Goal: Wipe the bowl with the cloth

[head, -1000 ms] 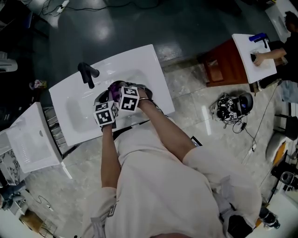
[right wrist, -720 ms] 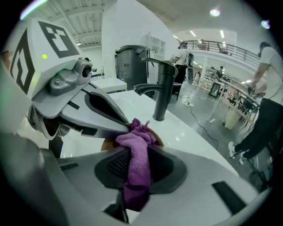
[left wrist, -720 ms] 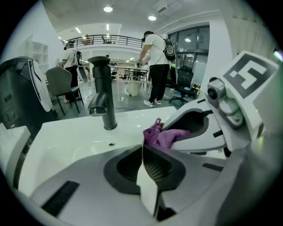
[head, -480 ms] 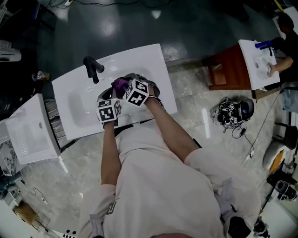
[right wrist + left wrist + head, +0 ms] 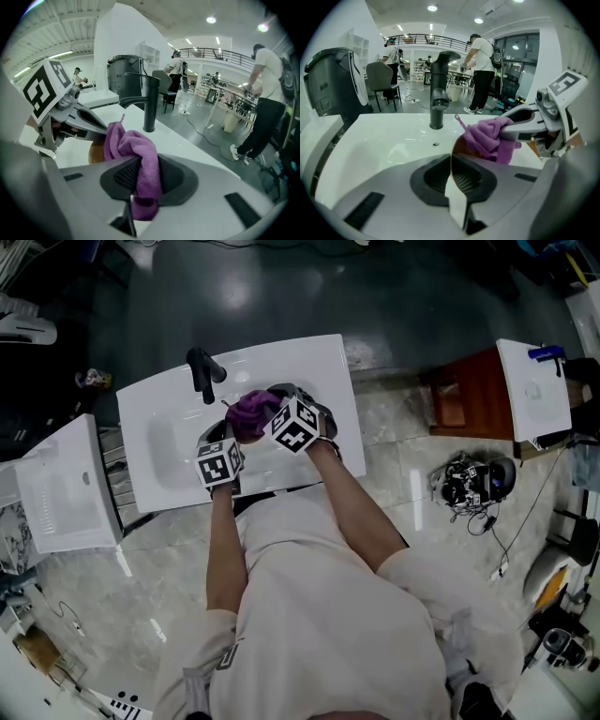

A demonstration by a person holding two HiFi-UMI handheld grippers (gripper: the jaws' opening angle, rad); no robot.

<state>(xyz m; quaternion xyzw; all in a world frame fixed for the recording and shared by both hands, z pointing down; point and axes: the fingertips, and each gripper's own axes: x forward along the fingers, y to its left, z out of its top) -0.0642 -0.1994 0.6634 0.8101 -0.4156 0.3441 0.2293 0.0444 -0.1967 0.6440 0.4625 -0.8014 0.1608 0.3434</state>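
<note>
Over the white sink (image 5: 300, 367), both grippers meet. My left gripper (image 5: 454, 174) is shut on the rim of the bowl (image 5: 460, 146), which I see edge-on, thin and pale with a brownish inside. My right gripper (image 5: 140, 180) is shut on the purple cloth (image 5: 135, 149). The bunched cloth (image 5: 486, 137) rests against the bowl's inside. In the right gripper view only a brown sliver of the bowl (image 5: 96, 153) shows behind the cloth. From the head view the cloth (image 5: 250, 412) lies between the left gripper (image 5: 223, 442) and the right gripper (image 5: 272, 423); the bowl is mostly hidden.
A black faucet (image 5: 204, 373) stands at the sink's far edge, close to the cloth. Another white sink unit (image 5: 61, 486) sits to the left and one (image 5: 534, 390) on a wooden cabinet to the right. Gear with cables (image 5: 473, 482) lies on the floor. People stand far off.
The head view has shifted. The right gripper has turned and drawn slightly right, and the cloth now shows more, bunched between the grippers. Both stay over the sink.
</note>
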